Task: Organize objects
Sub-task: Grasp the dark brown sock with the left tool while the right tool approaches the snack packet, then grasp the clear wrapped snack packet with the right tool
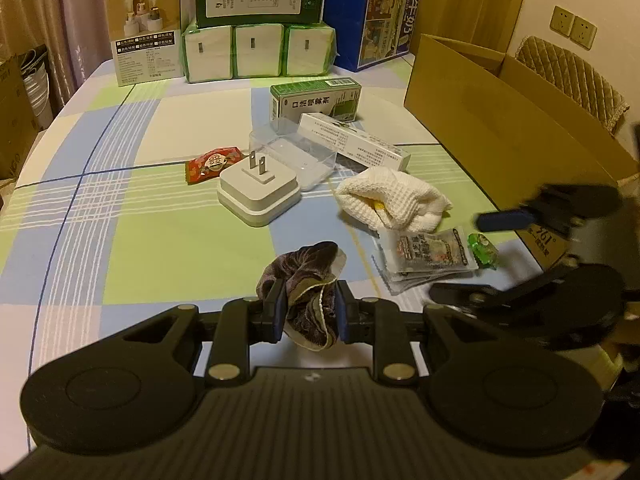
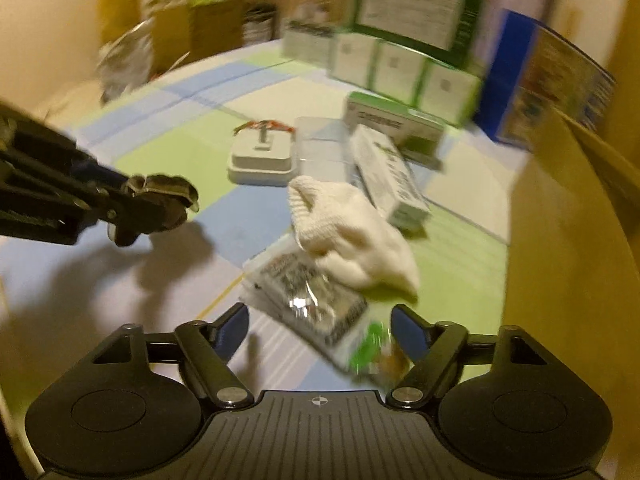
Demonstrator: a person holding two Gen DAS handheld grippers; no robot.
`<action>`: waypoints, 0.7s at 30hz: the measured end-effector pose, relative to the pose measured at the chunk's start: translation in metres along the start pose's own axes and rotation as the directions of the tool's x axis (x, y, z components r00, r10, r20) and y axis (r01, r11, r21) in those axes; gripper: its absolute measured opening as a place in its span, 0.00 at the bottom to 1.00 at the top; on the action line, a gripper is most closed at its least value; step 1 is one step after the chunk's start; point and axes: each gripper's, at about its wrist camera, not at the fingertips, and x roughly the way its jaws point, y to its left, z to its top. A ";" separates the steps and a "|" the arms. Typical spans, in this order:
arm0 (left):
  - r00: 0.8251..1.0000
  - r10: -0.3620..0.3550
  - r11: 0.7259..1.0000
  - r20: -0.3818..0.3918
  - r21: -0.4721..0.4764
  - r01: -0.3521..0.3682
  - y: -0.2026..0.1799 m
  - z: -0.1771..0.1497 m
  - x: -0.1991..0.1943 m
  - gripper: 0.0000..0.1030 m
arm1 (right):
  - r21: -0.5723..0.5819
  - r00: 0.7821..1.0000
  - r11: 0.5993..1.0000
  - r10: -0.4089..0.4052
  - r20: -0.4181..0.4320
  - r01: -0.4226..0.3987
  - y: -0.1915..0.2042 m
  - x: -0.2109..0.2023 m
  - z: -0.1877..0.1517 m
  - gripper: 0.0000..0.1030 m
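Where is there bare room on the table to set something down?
Bare tablecloth left of the white plug adapter and red snack packet. Crowded on the right: white knit cloth, foil packets, clear tray, cardboard box.

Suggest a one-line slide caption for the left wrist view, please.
Left gripper shut on a dark scrunchie above the checked tablecloth; plug adapter and white cloth lie beyond.

From the left wrist view we see the plug adapter (image 1: 259, 191) mid-table; the snack packet (image 1: 214, 164) touches it at ten o'clock, the clear case (image 1: 294, 152) at two, and the knitted cloth (image 1: 394, 199) lies at three.
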 end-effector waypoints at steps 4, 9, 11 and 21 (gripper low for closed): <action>1.000 -0.010 1.000 -0.001 -0.013 0.010 0.001 0.001 0.001 0.20 | -0.138 0.999 0.990 0.016 -0.045 -0.022 0.010 0.022 0.008 0.63; 1.000 -0.005 1.000 -0.007 -0.031 0.004 0.005 0.000 0.001 0.20 | -0.128 0.996 0.991 0.024 -0.087 -0.035 0.022 0.021 0.014 0.33; 1.000 -0.006 0.999 -0.013 -0.032 0.005 0.006 -0.001 0.002 0.21 | -0.042 0.994 0.998 0.042 -0.102 -0.047 0.022 0.015 0.012 0.33; 0.999 0.029 0.996 -0.040 0.081 -0.025 -0.007 -0.004 0.013 0.29 | 0.118 0.998 0.992 0.043 -0.042 -0.037 0.020 -0.001 -0.017 0.34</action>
